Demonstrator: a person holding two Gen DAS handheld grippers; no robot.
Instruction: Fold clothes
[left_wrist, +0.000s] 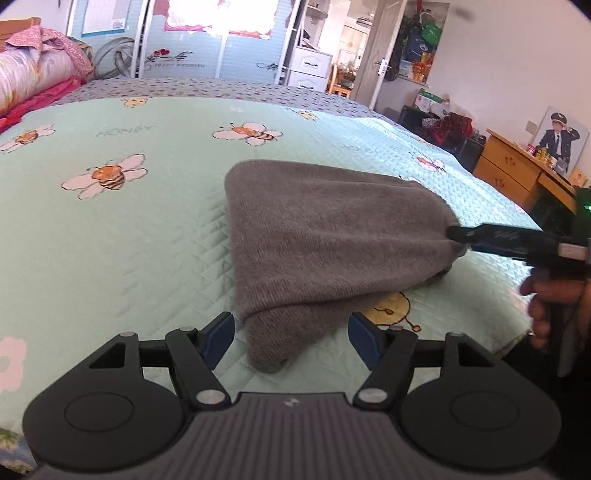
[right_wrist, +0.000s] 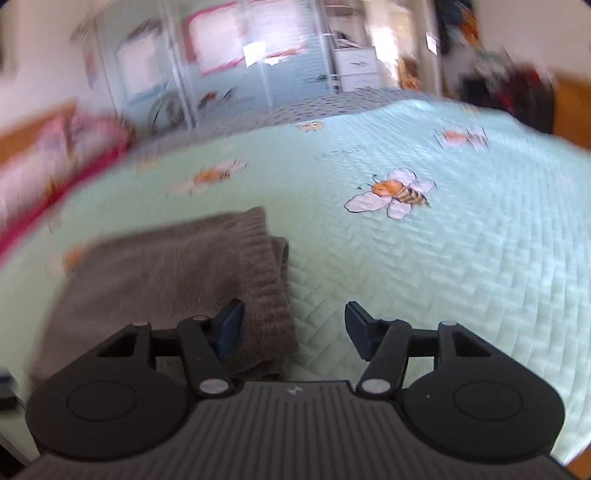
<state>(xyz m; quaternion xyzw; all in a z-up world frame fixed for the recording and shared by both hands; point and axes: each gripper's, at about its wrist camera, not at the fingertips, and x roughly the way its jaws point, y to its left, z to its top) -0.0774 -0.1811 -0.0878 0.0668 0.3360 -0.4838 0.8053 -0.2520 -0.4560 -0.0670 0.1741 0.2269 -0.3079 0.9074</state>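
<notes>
**Grey knit folded on the bee quilt, both my grippers loose**

My left gripper (left_wrist: 291, 338) hangs low over the near edge of the bed, its jaws standing well apart. The near corner of the grey knit garment (left_wrist: 321, 236) lies between the blue pads (left_wrist: 218, 339) and below them, and neither pad presses on it. The garment is folded into a thick, roughly triangular bundle, lying on the pale green quilt (left_wrist: 147, 229) printed with bees, near its front edge and toward the right of my left view.

From the right side of that view my right gripper (left_wrist: 458, 236) reaches in level, its dark fingertips at the right-hand edge of the bundle. My hand (left_wrist: 546, 306) wraps the handle below it.

The right wrist view is blurred around the edges. There the jaws also stand apart: the left finger (right_wrist: 231, 326) sits over the ribbed hem of the garment (right_wrist: 177, 280), the right finger (right_wrist: 360, 330) over bare quilt (right_wrist: 424, 277), and nothing is clamped between them. The hem shows two stacked layers.

A heap of pink bedding (left_wrist: 40, 70) sits at the far left of the bed, and a wooden dresser (left_wrist: 517, 173) stands against the wall on the right.
</notes>
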